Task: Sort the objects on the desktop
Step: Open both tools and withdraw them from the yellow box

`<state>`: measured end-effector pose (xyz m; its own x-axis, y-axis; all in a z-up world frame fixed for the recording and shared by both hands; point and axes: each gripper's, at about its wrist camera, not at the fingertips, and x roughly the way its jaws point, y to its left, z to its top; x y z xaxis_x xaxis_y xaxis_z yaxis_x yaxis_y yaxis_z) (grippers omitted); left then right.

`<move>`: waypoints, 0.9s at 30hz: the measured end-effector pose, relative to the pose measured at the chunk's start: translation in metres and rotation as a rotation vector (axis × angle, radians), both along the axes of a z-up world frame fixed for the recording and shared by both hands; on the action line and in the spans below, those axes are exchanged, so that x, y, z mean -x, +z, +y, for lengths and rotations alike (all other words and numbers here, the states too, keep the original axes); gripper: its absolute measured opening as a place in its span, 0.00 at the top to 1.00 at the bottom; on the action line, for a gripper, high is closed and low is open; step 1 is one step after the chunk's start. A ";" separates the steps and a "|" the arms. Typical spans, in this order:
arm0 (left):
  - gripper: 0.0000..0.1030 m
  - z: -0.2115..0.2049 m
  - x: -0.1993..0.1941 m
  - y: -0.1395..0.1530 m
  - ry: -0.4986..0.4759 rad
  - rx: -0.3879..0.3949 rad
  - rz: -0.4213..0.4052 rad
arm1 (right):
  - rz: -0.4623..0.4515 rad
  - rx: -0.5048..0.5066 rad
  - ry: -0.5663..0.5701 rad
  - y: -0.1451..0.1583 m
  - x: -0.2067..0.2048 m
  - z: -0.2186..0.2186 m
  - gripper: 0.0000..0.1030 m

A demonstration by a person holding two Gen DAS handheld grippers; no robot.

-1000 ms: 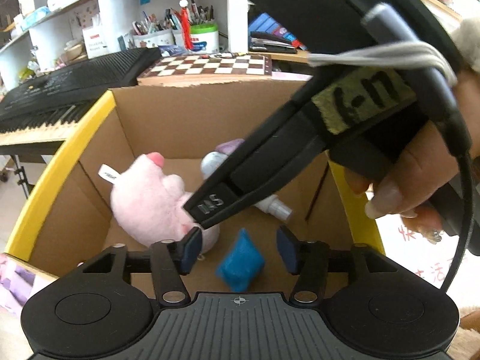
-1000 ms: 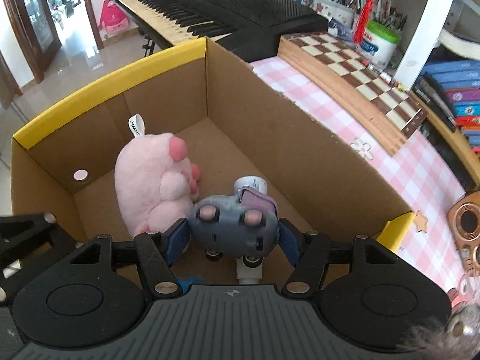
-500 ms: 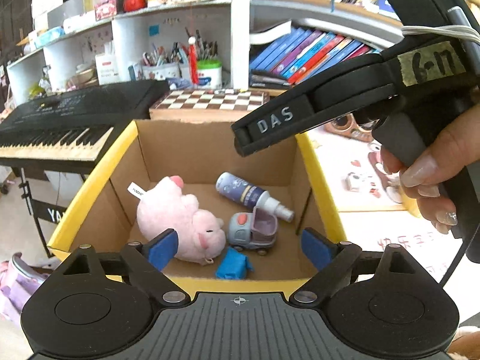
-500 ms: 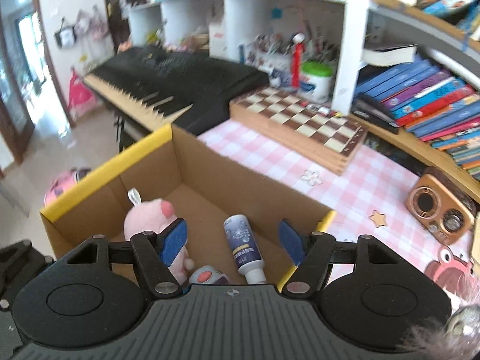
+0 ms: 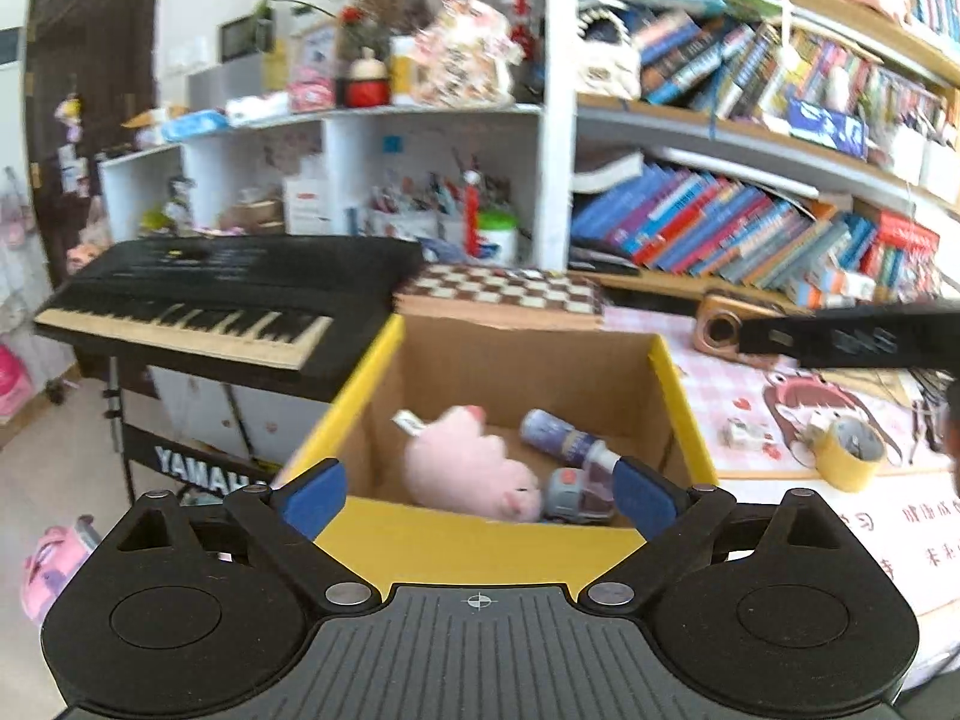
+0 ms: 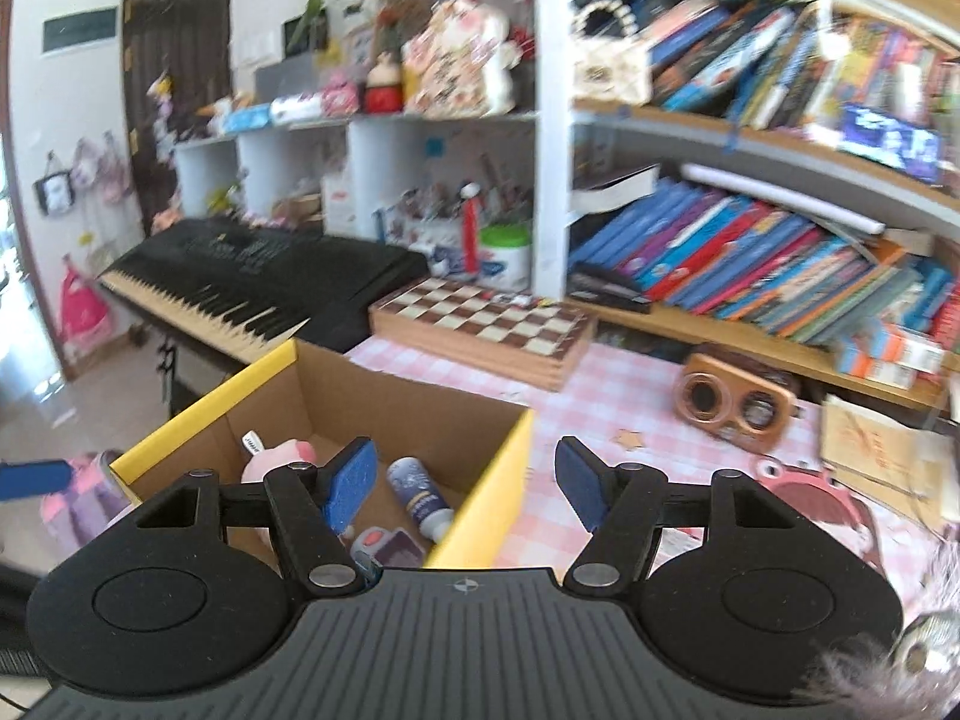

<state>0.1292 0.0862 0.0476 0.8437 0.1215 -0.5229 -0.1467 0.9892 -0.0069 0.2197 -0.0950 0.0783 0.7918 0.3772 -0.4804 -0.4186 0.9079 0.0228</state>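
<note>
Cardboard box [image 5: 516, 360] at table edge serves as collection bin; judged sorting partly done.
Inside, lying loose: pink plush [image 5: 468, 468], spray bottle [image 5: 564, 441], grey toy car [image 5: 573, 501].
Yellow tape roll [image 5: 849, 453] on checked cloth, outside box.
Left gripper [image 5: 480, 495]: above near rim, angled down; jaws opening wide, nothing between.
Right gripper [image 6: 465, 483]: over box's right wall, half open, empty.
</note>
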 end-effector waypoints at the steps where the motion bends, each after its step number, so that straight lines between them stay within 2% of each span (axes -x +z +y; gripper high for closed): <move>1: 0.05 0.004 0.005 0.001 0.013 0.002 -0.006 | -0.005 -0.005 -0.014 -0.001 0.007 -0.004 0.38; 8: 0.04 0.016 0.037 0.002 0.049 0.010 -0.025 | -0.029 -0.040 -0.093 -0.008 0.060 -0.022 0.38; 15: 0.04 0.012 0.062 -0.010 0.036 0.017 0.002 | -0.025 -0.038 -0.146 -0.025 0.105 -0.030 0.38; 27: 0.04 0.003 0.094 -0.032 0.007 0.038 0.061 | 0.020 0.004 -0.160 -0.060 0.162 -0.027 0.38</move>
<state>0.0351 0.0894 0.0160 0.8092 0.1066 -0.5777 -0.1549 0.9873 -0.0347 0.0581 -0.1216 0.0179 0.8321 0.2448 -0.4976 -0.2676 0.9632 0.0263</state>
